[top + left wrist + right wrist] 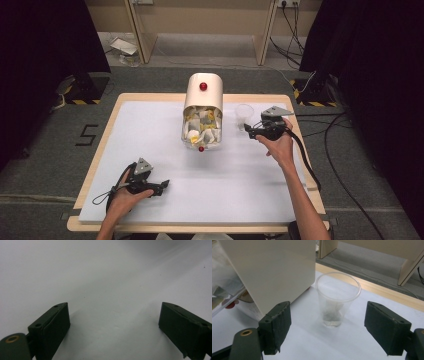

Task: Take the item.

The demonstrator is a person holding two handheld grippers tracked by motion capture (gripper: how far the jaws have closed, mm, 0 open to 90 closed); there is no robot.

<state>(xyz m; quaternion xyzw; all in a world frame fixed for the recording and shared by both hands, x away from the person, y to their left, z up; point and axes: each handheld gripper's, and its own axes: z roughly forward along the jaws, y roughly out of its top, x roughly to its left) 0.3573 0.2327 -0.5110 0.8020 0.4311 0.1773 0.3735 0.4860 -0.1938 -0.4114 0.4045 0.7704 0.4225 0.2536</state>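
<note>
A cream box (202, 92) with a red knob stands at the back middle of the white mat (150, 135). Its clear front flap (201, 129) is tipped open over several tea bags. Right of it stands a clear plastic cup (244, 116) with a tea bag (333, 311) lying in its bottom. My right gripper (248, 131) sits just in front of the cup, open, its jaws wide to either side in the right gripper view (327, 308) and touching nothing. My left gripper (164, 186) rests low over the mat at the front left, open and empty (114, 306).
The cream box's side wall (274, 267) is close on the left of the cup. The wooden table edge (387, 291) runs just behind the cup. Cables (330, 150) trail on the floor at the right, and wooden frame legs (262, 35) stand behind the table.
</note>
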